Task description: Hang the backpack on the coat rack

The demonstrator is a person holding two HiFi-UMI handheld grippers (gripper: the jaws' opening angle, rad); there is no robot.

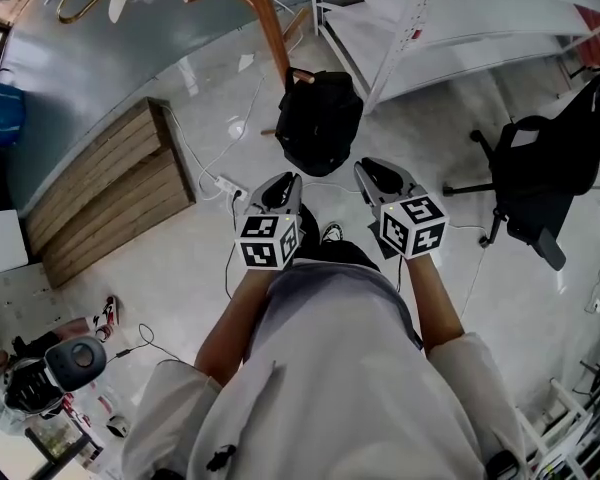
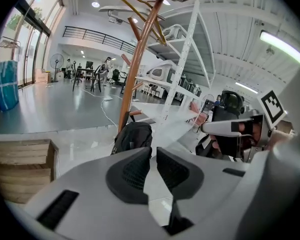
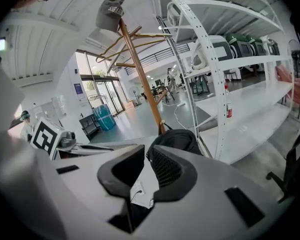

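A black backpack (image 1: 318,120) stands on the pale floor against the foot of the wooden coat rack (image 1: 265,13). The left gripper view shows the backpack (image 2: 133,136) low beside the rack's pole (image 2: 137,69), just past my jaws. In the right gripper view the backpack (image 3: 177,140) sits behind my jaws, under the pole (image 3: 140,69). My left gripper (image 1: 292,180) and right gripper (image 1: 362,166) hang side by side in the air, short of the backpack and apart from it. Each has only a narrow gap between its jaws, with nothing in it.
A wooden pallet (image 1: 110,193) lies on the left. White metal shelving (image 1: 430,28) stands right of the rack. A black office chair (image 1: 540,168) is at the right. A power strip (image 1: 230,186) with its cable lies left of the backpack. A grey cap (image 3: 110,11) tops the rack.
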